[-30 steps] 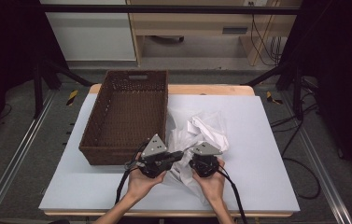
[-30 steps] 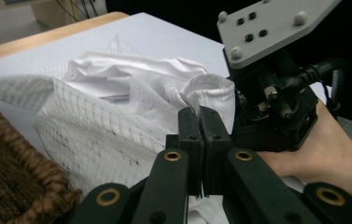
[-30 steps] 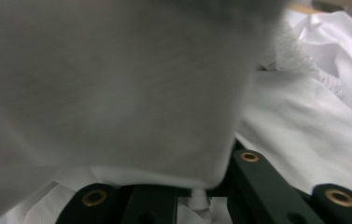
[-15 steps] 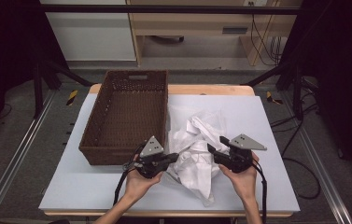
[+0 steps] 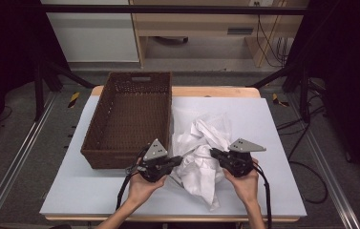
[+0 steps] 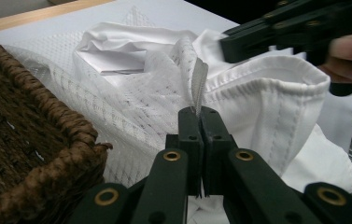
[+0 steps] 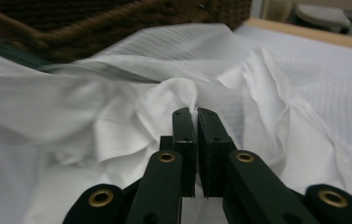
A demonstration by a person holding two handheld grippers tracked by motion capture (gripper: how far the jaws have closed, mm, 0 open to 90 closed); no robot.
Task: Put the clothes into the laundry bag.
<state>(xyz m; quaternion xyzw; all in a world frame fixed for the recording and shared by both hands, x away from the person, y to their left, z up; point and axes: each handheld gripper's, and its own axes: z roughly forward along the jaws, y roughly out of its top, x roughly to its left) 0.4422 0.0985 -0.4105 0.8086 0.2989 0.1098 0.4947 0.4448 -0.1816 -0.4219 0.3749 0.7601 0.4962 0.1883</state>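
A crumpled white garment lies on the white table cover, right of a brown wicker basket. My left gripper is at the garment's near left side, its jaws shut on a thin cloth edge in the left gripper view. My right gripper is at the garment's right side. Its jaws have just closed and are now shut on a raised fold of the white cloth in the right gripper view. The cloth spans between both grippers.
The basket's woven corner is close to the left of my left gripper. The basket is empty inside. The table's near edge runs just behind the hands. Bare table cover lies right of the garment.
My right gripper moved right, away from the left one, and now grips a fold on the garment's right side. The cloth between the grippers has spread out. The left gripper stayed put.
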